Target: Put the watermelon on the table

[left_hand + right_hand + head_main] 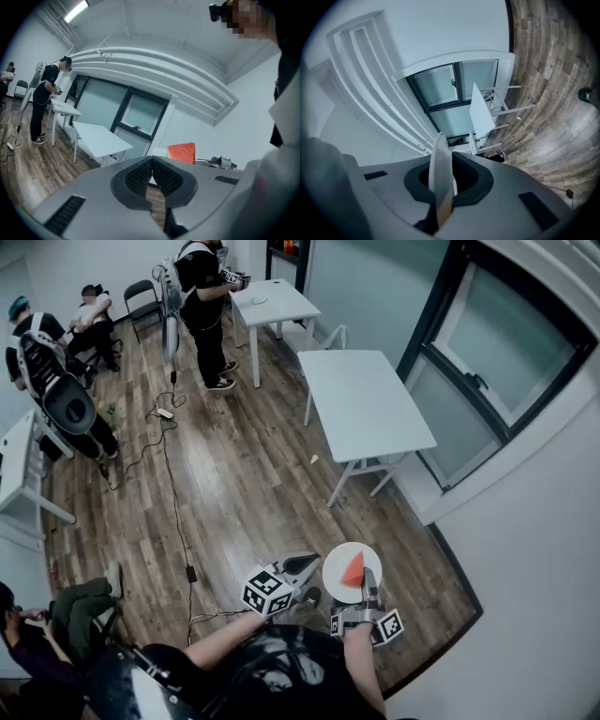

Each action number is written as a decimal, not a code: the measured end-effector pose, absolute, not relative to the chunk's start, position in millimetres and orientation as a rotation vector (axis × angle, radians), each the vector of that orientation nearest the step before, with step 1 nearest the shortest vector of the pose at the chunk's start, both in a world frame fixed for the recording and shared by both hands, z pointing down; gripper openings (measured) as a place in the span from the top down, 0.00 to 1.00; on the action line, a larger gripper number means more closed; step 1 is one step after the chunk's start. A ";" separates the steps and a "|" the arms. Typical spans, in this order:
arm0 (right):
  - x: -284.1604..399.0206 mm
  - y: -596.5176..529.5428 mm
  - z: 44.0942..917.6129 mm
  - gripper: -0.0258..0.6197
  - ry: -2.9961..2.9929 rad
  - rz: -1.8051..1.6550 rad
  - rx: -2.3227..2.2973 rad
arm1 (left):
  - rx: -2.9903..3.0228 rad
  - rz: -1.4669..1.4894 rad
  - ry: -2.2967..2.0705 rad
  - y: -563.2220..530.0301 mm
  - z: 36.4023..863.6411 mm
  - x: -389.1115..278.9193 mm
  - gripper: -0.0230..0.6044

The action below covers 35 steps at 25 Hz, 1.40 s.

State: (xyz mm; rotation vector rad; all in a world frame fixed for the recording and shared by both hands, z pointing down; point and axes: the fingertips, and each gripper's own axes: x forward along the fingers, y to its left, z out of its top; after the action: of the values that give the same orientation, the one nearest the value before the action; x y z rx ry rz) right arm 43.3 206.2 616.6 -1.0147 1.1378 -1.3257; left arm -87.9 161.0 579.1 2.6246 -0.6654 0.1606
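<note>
a white table (366,404) stands on the wood floor (248,498)

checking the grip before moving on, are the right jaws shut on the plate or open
Shut: the right gripper has the plate rim edge-on between its jaws, both sides pressing it.

Red watermelon wedge (353,570) flat on a white round plate (335,570), white rectangular table (366,404) well apart
</note>
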 end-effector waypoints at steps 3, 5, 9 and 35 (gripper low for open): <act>71.6 175.6 604.5 0.93 1.171 -1.313 -0.990 | 2.658 0.162 -0.680 132.0 568.8 -57.6 0.96; 91.4 157.2 602.3 0.93 1.182 -1.310 -0.981 | 2.669 0.153 -0.707 115.2 563.8 -38.7 0.96; 112.3 129.3 606.6 0.93 1.199 -1.342 -0.947 | 2.670 0.152 -0.750 92.0 563.1 -11.9 0.96; 190.6 -109.8 626.5 0.93 1.117 -1.327 -1.045 | 2.651 0.148 -0.658 -170.0 578.3 67.2 0.96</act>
State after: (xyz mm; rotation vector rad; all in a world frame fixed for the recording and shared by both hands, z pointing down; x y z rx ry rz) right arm 190.6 -109.8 626.5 -1.0454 1.1174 -1.3273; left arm 67.2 -170.0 578.3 2.6508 -0.6582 0.1475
